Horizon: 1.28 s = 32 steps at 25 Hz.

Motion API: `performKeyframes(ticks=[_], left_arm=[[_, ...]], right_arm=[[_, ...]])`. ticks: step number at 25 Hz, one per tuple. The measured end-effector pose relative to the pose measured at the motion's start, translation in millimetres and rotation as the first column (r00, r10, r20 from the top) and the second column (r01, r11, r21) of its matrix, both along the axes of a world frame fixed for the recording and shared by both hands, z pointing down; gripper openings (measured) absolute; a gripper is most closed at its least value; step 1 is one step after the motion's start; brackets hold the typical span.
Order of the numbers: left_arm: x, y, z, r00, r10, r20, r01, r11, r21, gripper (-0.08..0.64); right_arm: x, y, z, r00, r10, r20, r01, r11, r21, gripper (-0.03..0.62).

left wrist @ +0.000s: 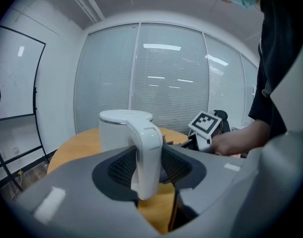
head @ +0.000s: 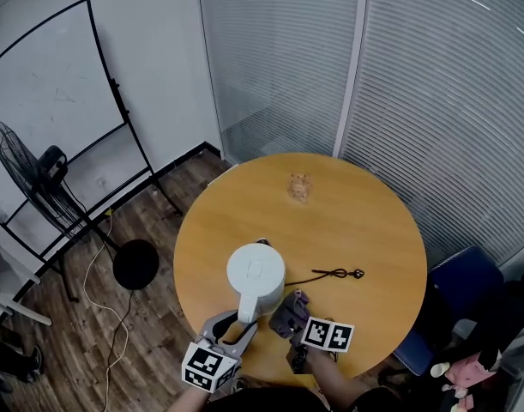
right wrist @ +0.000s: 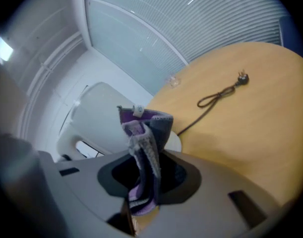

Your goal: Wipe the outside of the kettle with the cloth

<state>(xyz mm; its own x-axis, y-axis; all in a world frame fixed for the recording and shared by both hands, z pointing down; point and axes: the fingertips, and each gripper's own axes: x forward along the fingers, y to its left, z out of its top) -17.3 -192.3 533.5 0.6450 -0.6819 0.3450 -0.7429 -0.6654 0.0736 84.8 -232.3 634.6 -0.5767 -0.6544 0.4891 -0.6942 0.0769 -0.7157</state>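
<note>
Nearest, at the near edge of the round table point(head: 356, 221), my left gripper point(head: 244, 318) is clamped on the handle point(left wrist: 147, 152) of the white kettle point(head: 255, 273). Both pads sit against the handle's sides. The kettle stands upright on the table, lid on, left of centre and towards the near edge.

Just right of the kettle, my right gripper point(head: 292, 320) is closed on the cloth point(head: 289, 312), a purple and grey one. In the right gripper view the cloth point(right wrist: 144, 133) is pinched between the pads in a bunched fold and stands up out of the jaws. It has a small tag at its top. The cloth is held beside the kettle's lower right side. Contact with the kettle wall cannot be confirmed.

Right of the cloth, a black cord point(head: 334, 274) lies loose on the bare wood, with its plug at the right end. It runs back towards the kettle's base.

Farther off, from the left: a black fan point(head: 26, 174) stands on the wooden floor beside a whiteboard point(head: 47, 84). A small pale item point(head: 299, 186), too small to identify, sits near the table's far edge. A blue chair point(head: 463, 286) stands at the table's right side.
</note>
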Motion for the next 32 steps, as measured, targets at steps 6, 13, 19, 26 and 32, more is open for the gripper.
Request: performKeyframes(ticks=[6, 13, 19, 26, 32], left_arm=[[-0.9, -1.3, 2.8, 1.0, 0.004, -0.01, -0.004, 1.0, 0.004, 0.169], [0.1, -3.9, 4.3, 1.0, 0.0, -0.008, 0.0, 1.0, 0.012, 0.169], [2.6, -2.5, 5.9, 1.0, 0.0, -0.01, 0.0, 1.0, 0.012, 0.167], [0.4, -2.4, 4.0, 1.0, -0.025, -0.012, 0.025, 1.0, 0.011, 0.166], [1.8, -1.0, 5.7, 1.0, -0.027, 0.007, 0.027, 1.0, 0.009, 0.164]], right_arm=[[12.6, -11.2, -105.7, 0.987, -0.108, 0.117, 0.082, 0.975, 0.206, 0.097], [-1.8, -26.2, -133.4, 0.969, -0.173, 0.173, 0.127, 0.96, 0.251, 0.097], [0.4, -33.3, -105.2, 0.964, -0.173, 0.204, 0.137, 0.974, 0.178, 0.097], [4.8, -42.1, -24.3, 0.972, -0.147, 0.184, 0.147, 0.989, 0.012, 0.097], [10.4, -47.2, 48.5, 0.989, -0.108, 0.096, 0.12, 0.984, -0.129, 0.097]])
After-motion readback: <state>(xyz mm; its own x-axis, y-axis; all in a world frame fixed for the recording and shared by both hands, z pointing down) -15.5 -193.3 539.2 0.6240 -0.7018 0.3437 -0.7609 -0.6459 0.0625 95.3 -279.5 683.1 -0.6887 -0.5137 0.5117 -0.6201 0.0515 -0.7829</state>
